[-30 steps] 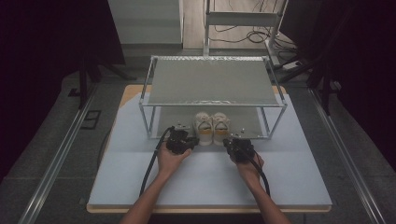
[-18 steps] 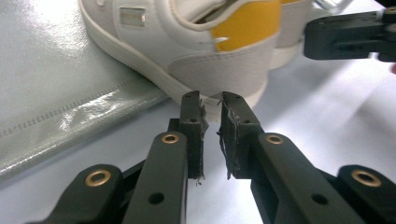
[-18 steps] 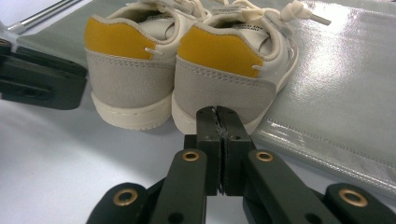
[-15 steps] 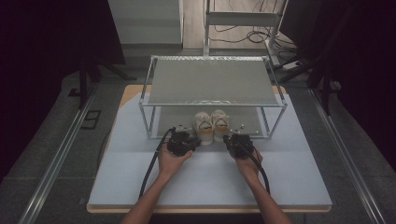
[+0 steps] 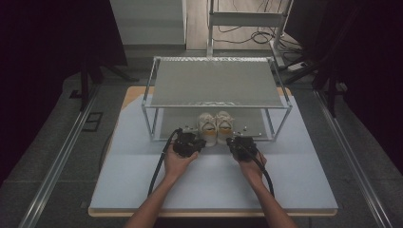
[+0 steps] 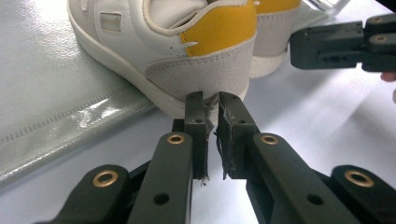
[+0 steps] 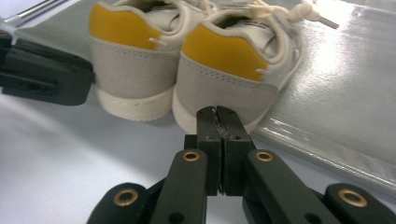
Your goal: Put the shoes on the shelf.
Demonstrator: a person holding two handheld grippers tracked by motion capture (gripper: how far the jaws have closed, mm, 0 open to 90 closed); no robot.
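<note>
**A:** What's different from a second ago?

**B:** Not much. Both hands have edged in towards the heels, and the shoes have hardly shifted. The left tongs are pressed nearly together with nothing between them, tips against the heel of the left shoe. The right tongs are pressed fully together, also pinching nothing, and butt against the heel of the right shoe.

**A:** So this is a shove, not a lift?

**B:** I'd say so. With both tongs squeezed empty at the heels, the pair looks about to be pushed deeper into the rack.

**A:** Where do the shoes stand?

**B:** Side by side and touching, toes pointing in. The soles rest on the lower shelf, with the heels jutting out over its front edge above the desk.

**A:** Anything in the way?

**B:** The upper shelf hangs over them, so the tongs must stay low. The front posts are well apart to either side. The shelf's shiny sheet ahead looks bare, though I can't see its back part. Uneven pushing could twist one shoe against the other.
</note>
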